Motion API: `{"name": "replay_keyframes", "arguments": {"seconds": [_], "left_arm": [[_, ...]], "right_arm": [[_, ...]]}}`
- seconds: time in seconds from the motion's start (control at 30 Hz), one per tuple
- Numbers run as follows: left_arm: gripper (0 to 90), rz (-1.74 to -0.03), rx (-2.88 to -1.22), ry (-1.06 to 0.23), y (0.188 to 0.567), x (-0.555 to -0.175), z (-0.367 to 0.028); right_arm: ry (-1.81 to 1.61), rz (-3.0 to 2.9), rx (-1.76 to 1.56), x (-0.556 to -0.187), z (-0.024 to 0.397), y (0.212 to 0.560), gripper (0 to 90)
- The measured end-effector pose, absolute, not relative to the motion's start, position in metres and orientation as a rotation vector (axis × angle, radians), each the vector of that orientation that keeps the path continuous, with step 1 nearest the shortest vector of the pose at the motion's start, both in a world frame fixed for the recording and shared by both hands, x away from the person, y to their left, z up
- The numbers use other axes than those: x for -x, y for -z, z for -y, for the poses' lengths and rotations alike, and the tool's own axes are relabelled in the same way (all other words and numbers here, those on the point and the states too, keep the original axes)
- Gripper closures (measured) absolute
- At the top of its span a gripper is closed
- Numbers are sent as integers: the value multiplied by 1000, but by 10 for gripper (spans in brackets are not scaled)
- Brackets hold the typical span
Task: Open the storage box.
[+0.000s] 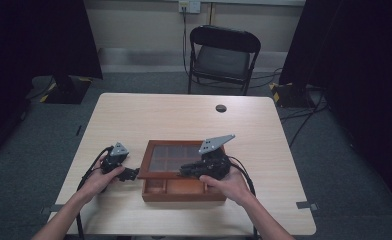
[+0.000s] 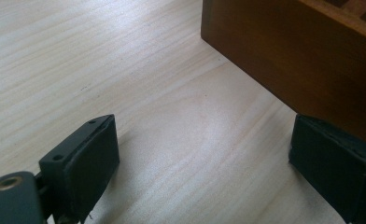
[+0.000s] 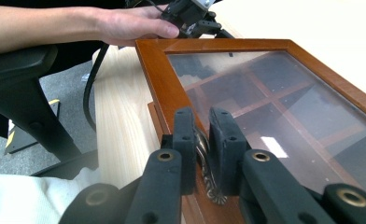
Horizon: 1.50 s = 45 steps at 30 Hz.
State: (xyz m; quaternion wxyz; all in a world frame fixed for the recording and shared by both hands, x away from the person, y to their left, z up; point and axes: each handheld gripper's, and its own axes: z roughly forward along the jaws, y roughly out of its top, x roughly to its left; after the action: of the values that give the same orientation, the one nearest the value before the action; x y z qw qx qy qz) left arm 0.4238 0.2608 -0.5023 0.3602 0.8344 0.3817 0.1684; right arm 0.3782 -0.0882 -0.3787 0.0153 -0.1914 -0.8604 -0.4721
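A brown wooden box (image 1: pixel 184 191) with inner compartments stands near the table's front edge. Its glass-paned lid (image 1: pixel 170 159) is tilted up at the front. My right gripper (image 1: pixel 185 171) is shut on the small ornate metal handle (image 3: pixel 205 161) at the lid's front edge, with the pads (image 3: pixel 185 133) pressed on both sides of it. My left gripper (image 1: pixel 132 174) rests open on the table beside the box's left wall (image 2: pixel 293 51), one pad (image 2: pixel 333 156) close against the wood and nothing between the jaws. Beyond the lid, the right gripper view shows the left hand (image 3: pixel 130 23).
A round dark grommet (image 1: pixel 221 108) sits in the light wooden table (image 1: pixel 184 120) towards the back. A black folding chair (image 1: pixel 224 55) stands behind the table. Cables trail from both grippers off the front edge. Dark curtains hang at both sides.
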Motion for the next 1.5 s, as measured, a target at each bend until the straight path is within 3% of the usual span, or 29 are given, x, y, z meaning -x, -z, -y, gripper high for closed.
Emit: {"name": "replay_keyframes", "arguments": {"seconds": [1.5], "left_arm": [[74,-996,-2140,-435,503,-423,-259]], "right_arm": [[1540,2681,639,-388,89,355,819]]}}
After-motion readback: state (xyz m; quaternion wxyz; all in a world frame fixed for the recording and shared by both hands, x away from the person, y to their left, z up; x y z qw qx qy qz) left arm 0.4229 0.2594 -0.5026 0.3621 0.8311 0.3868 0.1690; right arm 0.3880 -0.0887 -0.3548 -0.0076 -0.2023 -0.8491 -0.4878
